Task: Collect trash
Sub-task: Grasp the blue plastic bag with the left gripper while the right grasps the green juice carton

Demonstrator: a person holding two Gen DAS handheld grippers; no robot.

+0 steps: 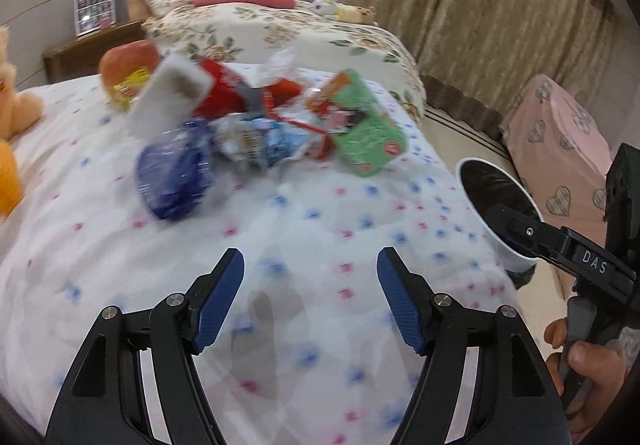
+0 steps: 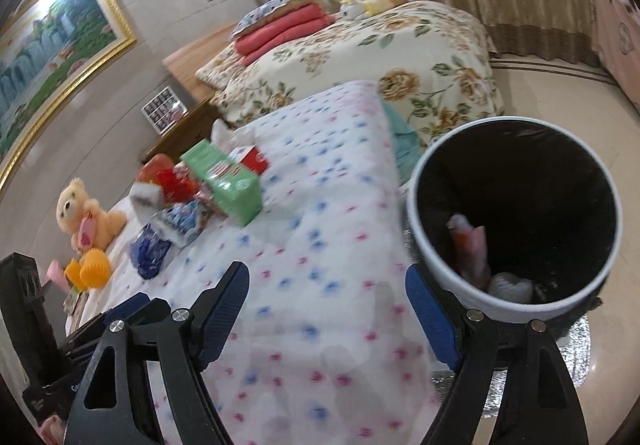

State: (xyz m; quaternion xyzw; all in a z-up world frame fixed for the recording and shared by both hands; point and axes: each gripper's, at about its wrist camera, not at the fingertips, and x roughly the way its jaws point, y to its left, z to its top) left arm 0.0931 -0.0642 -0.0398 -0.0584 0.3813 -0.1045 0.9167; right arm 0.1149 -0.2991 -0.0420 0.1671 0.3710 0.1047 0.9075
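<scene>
A pile of trash lies on the dotted white bedspread (image 1: 312,245): a green box (image 1: 366,125), a red packet (image 1: 222,93), a white sponge-like block (image 1: 168,93), a blue wrapper (image 1: 174,177) and a crumpled printed wrapper (image 1: 256,141). The green box (image 2: 226,181) and blue wrapper (image 2: 150,249) also show in the right wrist view. A white bin with a black liner (image 2: 516,221) stands beside the bed, holding pink and white scraps. My left gripper (image 1: 310,285) is open and empty, short of the pile. My right gripper (image 2: 326,301) is open and empty next to the bin.
A teddy bear (image 2: 82,217) and orange spiky toys (image 2: 94,269) lie on the bed's left side. A second bed with a floral cover (image 2: 360,57) stands behind. A pink-covered piece of furniture (image 1: 560,149) stands right of the bin. A nightstand (image 1: 92,49) sits between the beds.
</scene>
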